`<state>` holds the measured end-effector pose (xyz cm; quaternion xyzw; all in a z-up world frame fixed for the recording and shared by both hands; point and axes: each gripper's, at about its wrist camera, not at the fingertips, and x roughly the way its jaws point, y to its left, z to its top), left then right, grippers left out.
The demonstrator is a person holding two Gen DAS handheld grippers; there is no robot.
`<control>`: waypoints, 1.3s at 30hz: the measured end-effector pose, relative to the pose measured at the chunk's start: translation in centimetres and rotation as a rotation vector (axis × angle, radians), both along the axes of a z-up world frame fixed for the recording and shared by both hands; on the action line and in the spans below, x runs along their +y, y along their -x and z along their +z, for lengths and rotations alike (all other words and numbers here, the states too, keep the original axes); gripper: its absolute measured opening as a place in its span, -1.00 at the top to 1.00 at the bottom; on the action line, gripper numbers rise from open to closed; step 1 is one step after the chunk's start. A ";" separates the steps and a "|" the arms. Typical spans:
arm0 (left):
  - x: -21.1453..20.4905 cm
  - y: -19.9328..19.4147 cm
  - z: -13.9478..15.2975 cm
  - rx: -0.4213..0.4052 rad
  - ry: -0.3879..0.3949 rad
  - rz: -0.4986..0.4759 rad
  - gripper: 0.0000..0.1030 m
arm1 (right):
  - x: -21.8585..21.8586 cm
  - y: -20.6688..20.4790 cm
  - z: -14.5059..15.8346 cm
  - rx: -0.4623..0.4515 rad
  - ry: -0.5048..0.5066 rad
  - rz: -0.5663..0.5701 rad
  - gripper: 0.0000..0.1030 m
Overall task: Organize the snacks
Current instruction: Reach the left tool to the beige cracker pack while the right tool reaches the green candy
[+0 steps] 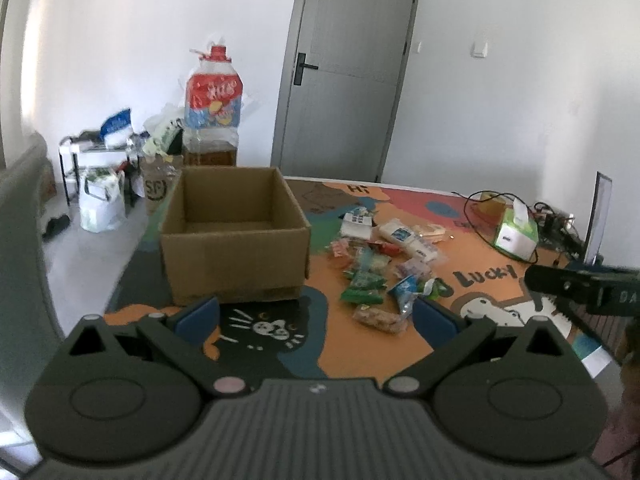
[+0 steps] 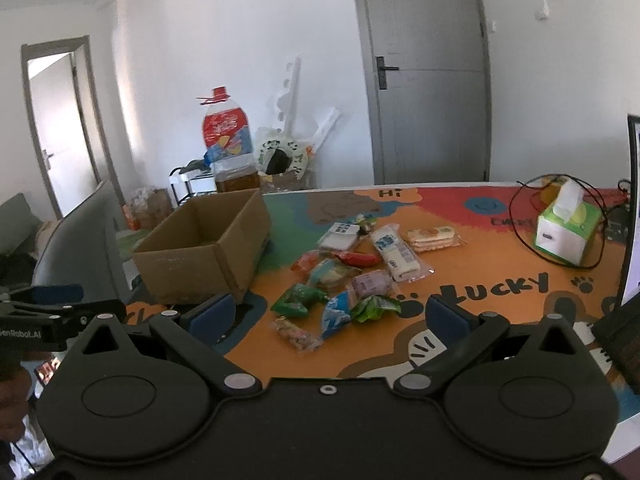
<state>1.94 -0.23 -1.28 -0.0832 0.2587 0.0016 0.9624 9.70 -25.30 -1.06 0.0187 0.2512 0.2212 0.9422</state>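
An open, empty cardboard box [image 1: 236,256] [image 2: 200,256] stands on the left of the colourful table mat [image 1: 472,264] [image 2: 500,292]. A pile of several snack packets [image 1: 380,272] [image 2: 352,272] lies to its right: green packets [image 2: 298,300], a blue packet [image 2: 336,316], a long white packet [image 2: 394,254], a biscuit pack [image 2: 434,238]. My left gripper [image 1: 316,312] is open and empty, hovering in front of the box. My right gripper [image 2: 330,316] is open and empty, above the near edge of the pile. Each gripper shows at the edge of the other's view.
A green tissue box [image 1: 516,234] [image 2: 566,236] with a black cable around it sits at the far right. A screen edge [image 2: 632,216] stands at the right. A large oil bottle [image 1: 214,108] [image 2: 226,140], bags and a grey door [image 2: 428,80] lie beyond the table.
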 end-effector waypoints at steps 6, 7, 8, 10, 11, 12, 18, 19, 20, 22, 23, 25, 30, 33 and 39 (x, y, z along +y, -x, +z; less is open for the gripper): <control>-1.0 -2.4 -1.4 0.012 0.019 -0.015 -0.95 | -0.7 -1.8 -2.0 0.015 -0.010 -0.021 -1.00; -1.2 -2.7 -1.7 0.012 0.020 -0.017 -0.95 | -0.8 -2.0 -2.3 0.013 -0.011 -0.020 -1.00; -1.3 -3.0 -1.9 0.014 0.018 -0.015 -0.95 | -0.8 -2.2 -2.6 0.011 -0.012 -0.018 -0.96; -1.7 -3.6 -2.4 0.014 0.015 -0.017 -0.83 | -0.8 -2.5 -3.1 0.015 -0.011 -0.012 -0.89; -1.9 -4.0 -2.7 0.018 0.017 -0.022 -0.80 | -0.8 -2.7 -3.3 0.019 -0.013 -0.007 -0.79; -2.0 -4.4 -3.0 0.027 0.022 -0.024 -0.72 | -0.8 -3.0 -3.6 0.022 -0.016 -0.002 -0.67; -3.1 -6.7 -4.7 0.063 0.036 -0.033 -0.61 | -1.0 -4.7 -5.1 0.061 -0.025 -0.004 -0.45; -3.4 -7.1 -5.0 0.067 0.033 -0.036 -0.59 | -1.1 -5.0 -5.4 0.069 -0.031 -0.007 -0.44; -3.6 -7.5 -5.2 0.069 0.032 -0.036 -0.58 | -1.2 -5.4 -5.6 0.075 -0.036 -0.009 -0.41; -3.9 -8.2 -5.6 0.072 0.043 -0.036 -0.50 | -1.3 -6.0 -6.0 0.083 -0.036 -0.014 -0.38; -4.0 -8.6 -5.9 0.077 0.050 -0.038 -0.48 | -1.3 -6.3 -6.3 0.088 -0.034 -0.014 -0.36; -4.3 -9.2 -6.3 0.084 0.051 -0.036 -0.42 | -1.2 -7.0 -6.7 0.103 -0.028 -0.010 -0.33; -4.8 -10.8 -7.6 0.108 0.059 -0.045 -0.38 | -1.1 -8.9 -7.8 0.127 -0.023 -0.011 -0.33; -5.3 -11.8 -8.4 0.119 0.046 -0.051 -0.38 | -1.2 -10.1 -8.4 0.144 -0.029 -0.009 -0.34; -6.0 -13.3 -9.2 0.139 0.028 -0.040 -0.38 | -1.1 -11.9 -9.4 0.167 -0.033 0.003 -0.34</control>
